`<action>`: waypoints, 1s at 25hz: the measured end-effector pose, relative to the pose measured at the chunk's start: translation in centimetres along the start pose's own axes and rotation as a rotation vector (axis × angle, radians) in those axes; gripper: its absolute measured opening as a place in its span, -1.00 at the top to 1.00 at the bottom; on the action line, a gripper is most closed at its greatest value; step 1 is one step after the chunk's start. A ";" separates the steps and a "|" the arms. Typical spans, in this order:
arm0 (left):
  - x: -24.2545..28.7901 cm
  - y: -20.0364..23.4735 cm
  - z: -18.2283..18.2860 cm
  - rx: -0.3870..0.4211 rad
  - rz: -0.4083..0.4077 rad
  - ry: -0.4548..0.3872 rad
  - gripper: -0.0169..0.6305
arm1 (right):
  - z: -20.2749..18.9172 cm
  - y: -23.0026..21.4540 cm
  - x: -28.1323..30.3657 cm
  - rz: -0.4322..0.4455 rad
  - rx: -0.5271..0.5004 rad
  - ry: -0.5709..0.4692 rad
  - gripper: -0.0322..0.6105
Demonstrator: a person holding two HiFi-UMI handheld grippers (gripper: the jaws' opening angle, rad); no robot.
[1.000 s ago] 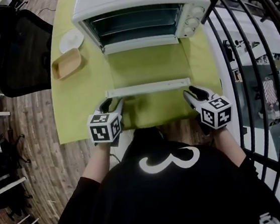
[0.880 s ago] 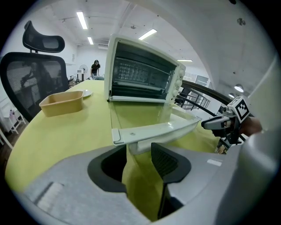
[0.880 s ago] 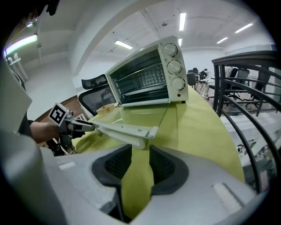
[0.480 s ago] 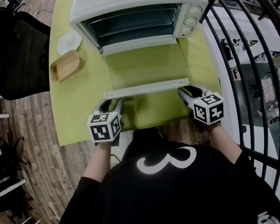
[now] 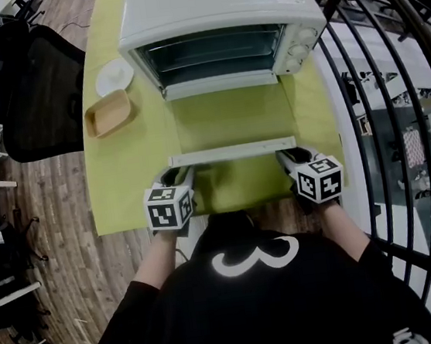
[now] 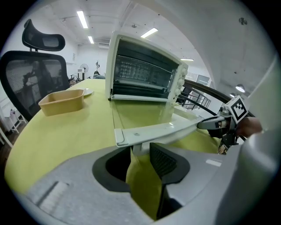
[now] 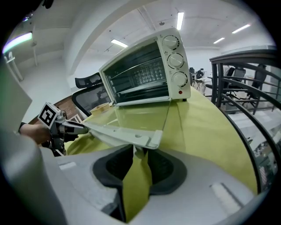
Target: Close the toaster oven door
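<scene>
Head view has the toaster oven door [image 5: 229,120] fully open, lying flat over the middle of the table [image 5: 133,187]. Its hinge is at the toaster oven [image 5: 214,4], which stands at the far edge. Its handle [image 5: 229,152] runs parallel to the near edge and faces the person.

The left tongs [image 5: 178,173] sits under the handle's left end, close to the near edge. In the left gripper view its jaws are drawn in to a narrow gap, closed about the handle's left post [image 6: 136,148], with the bar lying across the jaw tips. The right tongs [image 5: 290,156] sits under the handle's right end. In the right gripper view its jaws are likewise nearly together, pinching the right post [image 7: 138,154] below the bar.

Compared with a second ago, the door is just as flat and the handle has not risen. The right tongs has drawn in from just outside the handle's right end to beneath it. The left tongs sits about where it was.

Toward the table's left edge, beside the oven, a tan dish [image 5: 108,113] lies just nearer than a white plate [image 5: 114,76]. A black chair [image 5: 38,95] stands off the left edge, and a dark railing [image 5: 379,108] runs along the right edge.
</scene>
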State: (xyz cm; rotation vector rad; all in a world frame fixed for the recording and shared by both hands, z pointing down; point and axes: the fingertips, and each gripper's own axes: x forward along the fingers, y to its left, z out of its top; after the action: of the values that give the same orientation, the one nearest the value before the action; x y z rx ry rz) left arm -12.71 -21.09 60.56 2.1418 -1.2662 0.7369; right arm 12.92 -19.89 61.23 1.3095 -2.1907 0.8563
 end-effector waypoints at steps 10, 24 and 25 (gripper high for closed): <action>-0.5 0.6 0.1 0.006 0.000 0.005 0.67 | 0.1 0.2 -0.4 -0.017 -0.031 0.024 0.62; -1.0 0.6 0.6 0.008 -0.001 0.005 0.68 | 0.6 0.4 -0.7 -0.006 -0.046 0.031 0.63; -1.1 0.5 0.6 0.008 -0.001 0.004 0.68 | 0.6 0.4 -0.8 -0.003 -0.051 0.031 0.63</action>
State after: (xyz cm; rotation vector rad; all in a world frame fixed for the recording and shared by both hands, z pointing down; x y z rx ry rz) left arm -13.52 -21.12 59.48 2.1456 -1.2618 0.7469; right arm 12.86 -19.73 60.16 1.2674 -2.1715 0.8088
